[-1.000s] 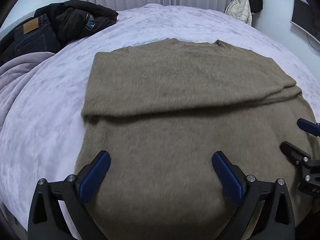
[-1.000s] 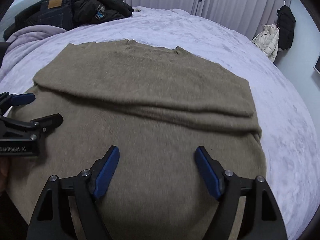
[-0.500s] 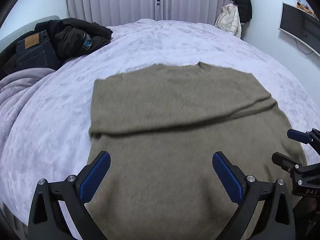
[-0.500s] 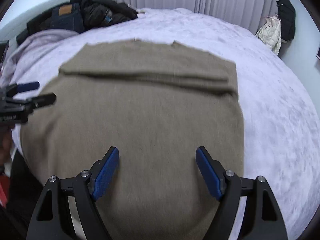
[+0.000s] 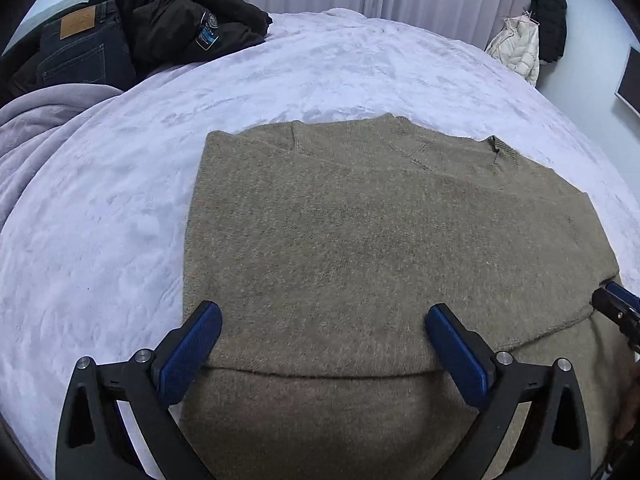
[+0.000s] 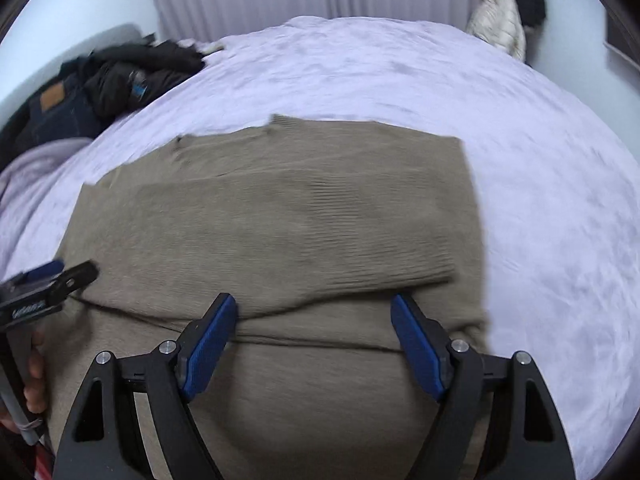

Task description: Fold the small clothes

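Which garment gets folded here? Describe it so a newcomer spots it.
On the lavender bed, look to the near side, just ahead of both open tongs. The olive-brown knit sweater lies flat there, partly folded. The dark jacket and jeans sit heaped at the far left corner.

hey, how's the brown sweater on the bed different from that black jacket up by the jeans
The brown sweater lies flat and spread out, with neat folds across it; the black jacket sits crumpled in a heap. The sweater looks fuzzy and knitted, while the jacket looks smooth and carries a small blue label. The sweater lies in the middle of the bed, under both hand-held grippers; the jacket is at the far corner. Both rest on the lilac bed cover.
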The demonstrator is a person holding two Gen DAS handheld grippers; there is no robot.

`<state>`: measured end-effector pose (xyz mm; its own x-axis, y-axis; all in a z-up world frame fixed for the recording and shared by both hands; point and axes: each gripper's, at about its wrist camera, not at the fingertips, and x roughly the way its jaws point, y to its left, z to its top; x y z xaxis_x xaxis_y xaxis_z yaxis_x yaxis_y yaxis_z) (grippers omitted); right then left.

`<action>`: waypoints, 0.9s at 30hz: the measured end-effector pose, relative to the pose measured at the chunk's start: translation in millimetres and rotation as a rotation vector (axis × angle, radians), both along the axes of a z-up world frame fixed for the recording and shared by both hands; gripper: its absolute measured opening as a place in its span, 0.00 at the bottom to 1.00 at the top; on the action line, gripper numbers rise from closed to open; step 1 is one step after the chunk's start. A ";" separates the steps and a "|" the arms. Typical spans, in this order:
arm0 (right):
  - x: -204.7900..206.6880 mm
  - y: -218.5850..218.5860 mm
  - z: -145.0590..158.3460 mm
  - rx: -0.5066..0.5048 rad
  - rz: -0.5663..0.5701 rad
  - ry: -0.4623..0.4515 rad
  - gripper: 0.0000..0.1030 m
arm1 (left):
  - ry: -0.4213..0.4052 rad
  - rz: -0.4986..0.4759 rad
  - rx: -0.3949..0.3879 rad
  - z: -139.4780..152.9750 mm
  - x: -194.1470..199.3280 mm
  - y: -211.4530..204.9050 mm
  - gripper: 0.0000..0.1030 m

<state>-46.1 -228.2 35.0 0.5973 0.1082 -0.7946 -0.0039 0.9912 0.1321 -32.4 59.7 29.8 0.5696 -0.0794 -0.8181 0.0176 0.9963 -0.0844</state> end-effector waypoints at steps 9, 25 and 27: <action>16.2 55.9 36.0 -0.114 0.024 -0.103 0.80 | -0.046 0.075 -0.013 27.7 49.2 -33.5 1.00; 99.6 58.4 -6.1 -0.166 -0.071 -0.006 0.81 | 0.033 0.188 0.027 -14.0 99.2 -6.4 1.00; 96.7 32.7 -7.8 -0.168 -0.118 -0.002 0.81 | 0.026 0.173 0.028 -13.8 97.3 -1.2 1.00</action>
<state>50.6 -195.5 27.2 0.5995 -0.0969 -0.7945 0.1138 0.9929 -0.0352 64.9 58.5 16.0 0.5517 0.0414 -0.8330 -0.1563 0.9862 -0.0545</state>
